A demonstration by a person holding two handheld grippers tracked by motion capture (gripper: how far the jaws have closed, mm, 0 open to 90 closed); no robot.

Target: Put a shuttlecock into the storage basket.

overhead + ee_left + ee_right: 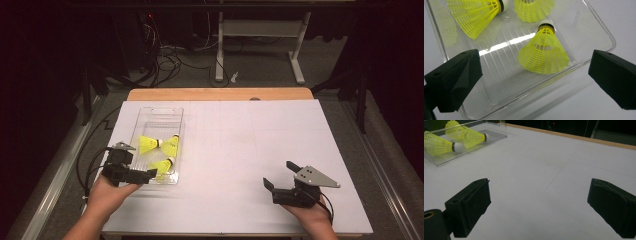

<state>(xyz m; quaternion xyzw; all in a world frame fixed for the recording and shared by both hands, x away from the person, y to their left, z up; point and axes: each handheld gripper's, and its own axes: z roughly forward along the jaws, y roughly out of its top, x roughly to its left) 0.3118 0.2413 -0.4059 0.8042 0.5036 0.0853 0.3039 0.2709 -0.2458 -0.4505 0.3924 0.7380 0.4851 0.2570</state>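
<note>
At the left of the table [235, 165], a clear plastic tray [176, 131] was set with its long side running away from the person, and three yellow shuttlecocks were seen lying inside it. The left gripper [150, 175] was held at the tray's near end, its jaws spread wide and holding nothing. In the left gripper view, the nearest shuttlecock [543, 51] lay on the ribbed floor between the two jaws, cork pointing away and skirt facing the gripper, close to the tray's near wall. The other two shuttlecocks [159, 144] lay farther in, corks almost meeting.

If that nearest shuttlecock was the one to be lifted, a light grasp across the skirt was judged best, since the mesh would crush under a hard squeeze. The jaws would have had to be lowered over the low near wall without the rim being caught, and the tray, being light, could have slid if nudged.

To the right of the tray, a broad stretch of bare white surface was left open for setting things down. At the far right, the right gripper [280, 175] was held near the front edge, jaws also wide apart and empty, well apart from the tray.
</note>
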